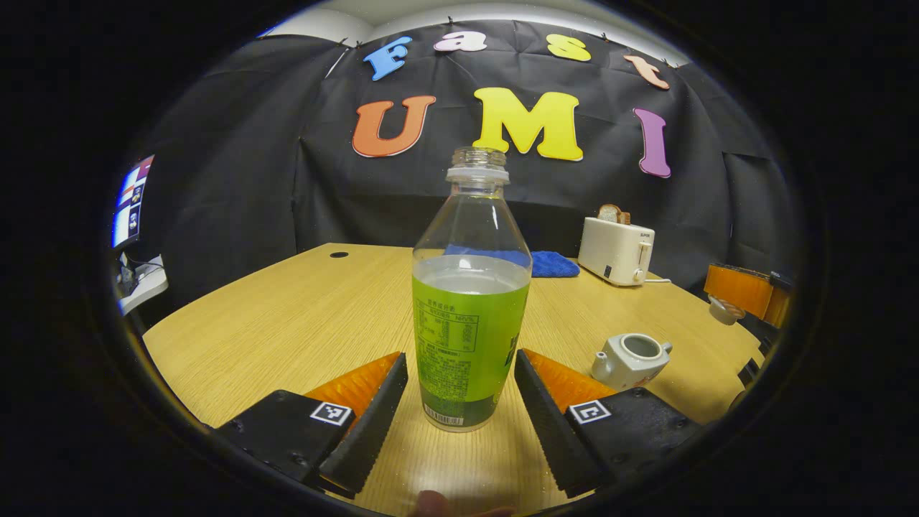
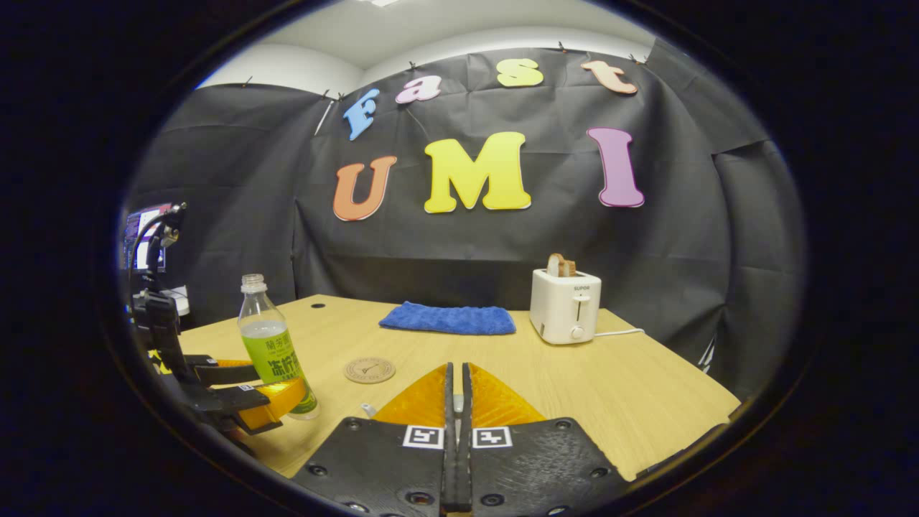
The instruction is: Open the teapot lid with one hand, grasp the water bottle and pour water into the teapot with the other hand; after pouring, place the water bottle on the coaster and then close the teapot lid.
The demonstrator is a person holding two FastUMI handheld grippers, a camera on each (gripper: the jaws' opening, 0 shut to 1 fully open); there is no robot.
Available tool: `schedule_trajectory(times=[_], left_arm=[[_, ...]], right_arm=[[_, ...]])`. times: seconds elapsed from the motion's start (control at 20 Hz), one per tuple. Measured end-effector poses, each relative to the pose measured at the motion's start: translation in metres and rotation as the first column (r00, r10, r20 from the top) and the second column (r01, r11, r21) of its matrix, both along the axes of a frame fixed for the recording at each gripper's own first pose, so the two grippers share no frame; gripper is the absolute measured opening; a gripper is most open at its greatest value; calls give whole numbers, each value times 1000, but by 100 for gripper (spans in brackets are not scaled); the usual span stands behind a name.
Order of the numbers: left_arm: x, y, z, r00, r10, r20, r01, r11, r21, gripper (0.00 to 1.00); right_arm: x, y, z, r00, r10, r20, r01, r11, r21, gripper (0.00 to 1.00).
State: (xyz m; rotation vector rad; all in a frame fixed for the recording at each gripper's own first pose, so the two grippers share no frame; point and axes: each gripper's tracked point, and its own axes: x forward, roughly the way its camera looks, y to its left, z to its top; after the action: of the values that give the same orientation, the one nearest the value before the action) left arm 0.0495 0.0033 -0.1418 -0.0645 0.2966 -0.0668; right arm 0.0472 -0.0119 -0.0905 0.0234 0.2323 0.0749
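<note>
An uncapped water bottle (image 1: 470, 309) with a green label stands upright on the table, about half full. My left gripper (image 1: 459, 357) is open, one finger on each side of the bottle's lower part with small gaps. The white teapot (image 1: 630, 359) sits to the right with its top uncovered. In the left gripper view my right gripper (image 1: 747, 291) hovers at the far right with the white teapot lid (image 1: 725, 310) under its tips. In the right gripper view my right gripper (image 2: 456, 368) is shut on a pale sliver of the lid (image 2: 457, 403). The round coaster (image 2: 369, 370) lies beside the bottle (image 2: 276, 352).
A folded blue cloth (image 2: 449, 318) lies at the back of the wooden table (image 2: 646, 388). A white toaster (image 2: 565, 305) holding toast stands at the back right, its cord trailing off. A monitor and stand (image 2: 147, 237) are at the far left.
</note>
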Motion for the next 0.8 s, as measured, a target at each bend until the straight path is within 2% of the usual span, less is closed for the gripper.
schedule_trajectory(times=[0.15,0.3,0.5,0.6,0.7,0.8], left_arm=[[3,4,0,1000,-6,-13,7,999,33,81],[3,8,4,999,-14,-34,17,995,100,79],[1,13,24,999,-37,-31,44,967,249,77],[3,20,37,998,-56,-31,64,921,384,77],[3,30,52,997,-67,-22,69,845,531,76],[3,33,57,995,-84,-51,97,768,633,76]], right_arm=[[-2,-6,4,1000,-1,11,1,1000,-3,0],[-5,-12,7,1000,0,12,0,1000,15,0],[-8,-22,7,1000,3,14,-4,1000,28,0],[-10,-27,7,1000,5,14,-5,1000,29,0],[-13,-35,6,1000,5,14,-5,1000,24,0],[-16,-43,6,1000,1,14,-2,1000,22,0]])
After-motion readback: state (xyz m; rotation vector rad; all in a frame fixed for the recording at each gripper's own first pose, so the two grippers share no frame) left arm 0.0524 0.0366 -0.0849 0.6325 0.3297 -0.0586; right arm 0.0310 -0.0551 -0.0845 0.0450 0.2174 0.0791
